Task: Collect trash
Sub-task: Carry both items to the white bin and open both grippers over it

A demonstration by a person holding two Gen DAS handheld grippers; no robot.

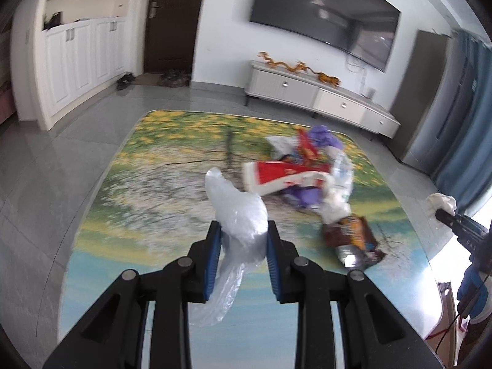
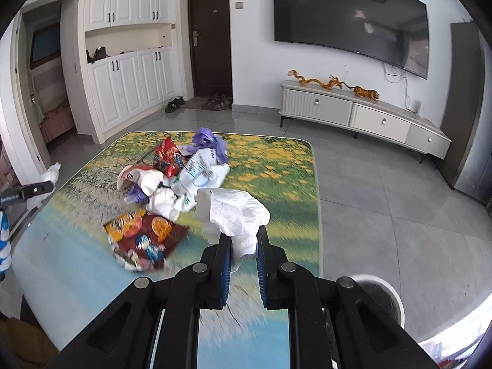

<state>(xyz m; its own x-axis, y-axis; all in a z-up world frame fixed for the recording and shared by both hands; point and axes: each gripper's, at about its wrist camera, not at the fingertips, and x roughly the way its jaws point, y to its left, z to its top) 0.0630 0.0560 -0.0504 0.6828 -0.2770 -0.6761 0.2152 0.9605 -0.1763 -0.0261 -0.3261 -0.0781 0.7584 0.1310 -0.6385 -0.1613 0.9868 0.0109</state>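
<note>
The left gripper [image 1: 243,247], black with blue pads, is clamped on a crumpled clear plastic bag [image 1: 238,212]; the film bulges above the pads and a loose tail hangs below, so the grip sits on the bunched middle, likely where thin film slips least. The right gripper [image 2: 243,253] pinches a wad of white crumpled tissue paper [image 2: 238,212] by its lower end, jaws nearly together since the paper squashes flat. Both pieces hang clear of the table, lifted for carrying.

Beyond them the remaining trash lies in a heap near the table's middle: a red and white paper carton [image 1: 283,173], a crushed clear plastic bottle [image 2: 196,172], purple plastic scraps [image 2: 209,141] and a brown and orange snack wrapper [image 2: 144,236] lying nearest the grippers. A white round bin [image 2: 381,295] stands on the floor just beside the table, a likely destination.

The table's glossy top [image 2: 276,160] is printed with yellow flowers and water. Around it: grey tiled floor [image 2: 384,184], white cupboards [image 2: 132,86], dark door [image 2: 210,40], wall-mounted television [image 2: 350,21] over a low cabinet [image 2: 353,110].
</note>
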